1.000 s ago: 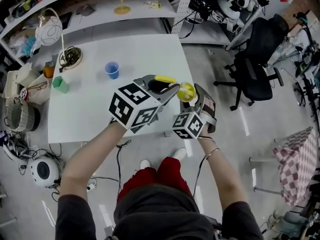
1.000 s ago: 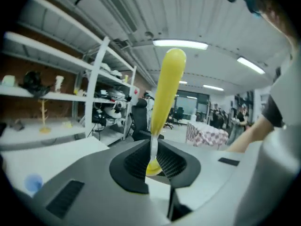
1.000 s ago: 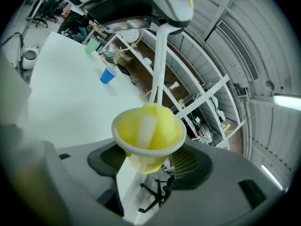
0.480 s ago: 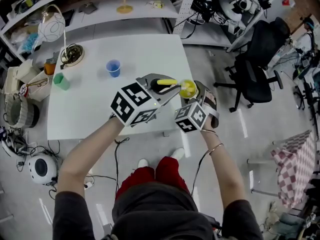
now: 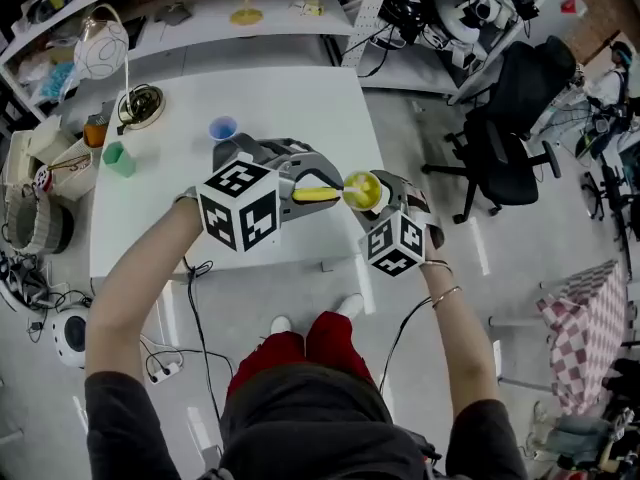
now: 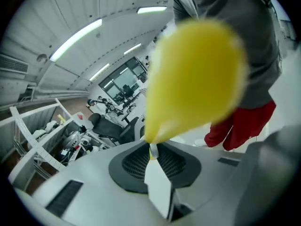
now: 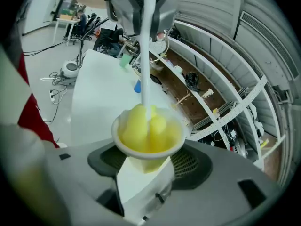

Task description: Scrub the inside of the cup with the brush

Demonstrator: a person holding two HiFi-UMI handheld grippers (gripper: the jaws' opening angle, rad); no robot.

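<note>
Your left tool (image 5: 312,182) grips the brush (image 7: 145,55), its head already inside the cup (image 7: 141,150) your right tool (image 7: 143,175) clamps; scrubbing looks midway.

Place: a lab or workshop.
Storage: metal racks (image 5: 440,13) crowded with cables and gear.
Furniture: white work table (image 5: 300,98), black office chair (image 5: 515,118).
Ceiling: long strip lights (image 6: 75,40).
</note>
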